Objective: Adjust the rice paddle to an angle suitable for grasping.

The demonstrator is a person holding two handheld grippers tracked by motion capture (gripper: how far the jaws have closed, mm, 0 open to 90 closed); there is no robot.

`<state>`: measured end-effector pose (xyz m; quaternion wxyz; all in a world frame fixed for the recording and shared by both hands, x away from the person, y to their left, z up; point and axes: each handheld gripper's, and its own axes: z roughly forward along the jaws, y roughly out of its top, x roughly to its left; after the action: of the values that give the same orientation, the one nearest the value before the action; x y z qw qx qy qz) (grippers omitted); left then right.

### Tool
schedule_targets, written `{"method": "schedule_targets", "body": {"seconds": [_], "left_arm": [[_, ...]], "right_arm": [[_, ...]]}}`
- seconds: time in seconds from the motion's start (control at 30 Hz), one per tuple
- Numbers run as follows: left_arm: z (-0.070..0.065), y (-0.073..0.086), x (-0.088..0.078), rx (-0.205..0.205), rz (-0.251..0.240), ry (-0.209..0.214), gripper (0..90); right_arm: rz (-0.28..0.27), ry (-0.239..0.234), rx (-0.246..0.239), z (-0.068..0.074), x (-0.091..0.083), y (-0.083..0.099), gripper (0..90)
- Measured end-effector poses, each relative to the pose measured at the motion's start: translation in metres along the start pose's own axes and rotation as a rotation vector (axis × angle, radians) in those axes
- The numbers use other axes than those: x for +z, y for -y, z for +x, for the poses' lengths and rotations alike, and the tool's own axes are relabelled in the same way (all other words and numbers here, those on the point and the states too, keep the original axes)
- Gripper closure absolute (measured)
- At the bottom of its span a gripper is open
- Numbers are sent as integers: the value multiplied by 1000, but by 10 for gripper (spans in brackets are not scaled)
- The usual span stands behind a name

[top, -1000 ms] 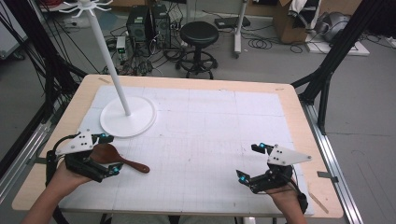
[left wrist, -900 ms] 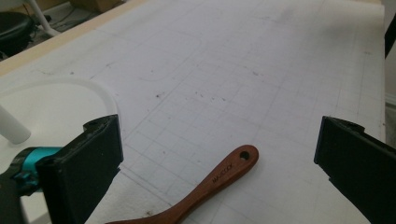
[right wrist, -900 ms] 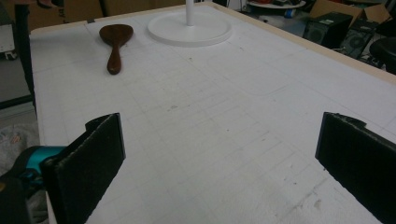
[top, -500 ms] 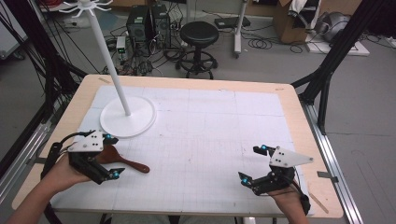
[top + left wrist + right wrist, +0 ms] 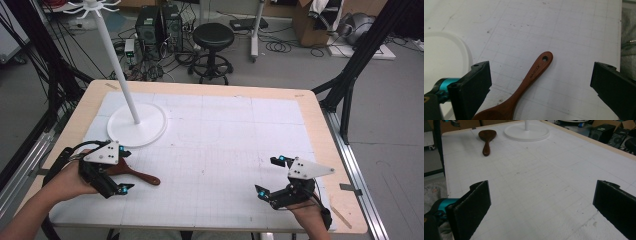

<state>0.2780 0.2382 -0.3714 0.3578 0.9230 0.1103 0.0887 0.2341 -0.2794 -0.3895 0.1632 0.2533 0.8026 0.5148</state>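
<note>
The high view looks forward and down over the whole tabletop (image 5: 210, 150). Each gripper view sits low and close between its jaws; all three share the wooden spoon (image 5: 524, 92) near the left.

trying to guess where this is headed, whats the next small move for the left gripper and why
Probably lower the left gripper a little and close on the wooden spoon. Its jaws stand wide open on either side of the handle, the spoon lies flat on the white mat untouched, and the right gripper hangs open far from it. The white stand beside it may be where the spoon goes.
</note>
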Motion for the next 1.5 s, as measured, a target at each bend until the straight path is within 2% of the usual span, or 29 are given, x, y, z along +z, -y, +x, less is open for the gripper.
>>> {"method": "schedule_targets", "body": {"seconds": [0.17,0.3,0.5,0.6,0.83,0.9,0.93,1.0,1.37,1.5], "left_arm": [[0,-3,3,21,25,15,54],[2,-6,3,53,69,26,66],[3,-12,2,79,115,40,76],[5,-13,4,105,165,40,76],[10,-19,5,125,223,47,80],[11,-21,6,143,245,50,81],[10,-21,7,139,245,53,81],[11,-23,8,159,278,56,81],[15,-27,10,170,301,62,81],[16,-29,12,175,338,52,57]], "right_arm": [[2,-4,0,0,0,0,2],[1,-6,0,0,0,0,2],[3,-5,-3,0,0,0,2],[5,-9,-4,0,0,1,2],[7,-8,-1,0,1,1,2],[8,-8,-3,-1,1,1,2],[9,-11,-3,0,1,2,2],[9,-11,-7,0,1,2,2],[17,-20,-17,2,3,-1,2],[9,-16,-16,2,0,-2,2]]}}
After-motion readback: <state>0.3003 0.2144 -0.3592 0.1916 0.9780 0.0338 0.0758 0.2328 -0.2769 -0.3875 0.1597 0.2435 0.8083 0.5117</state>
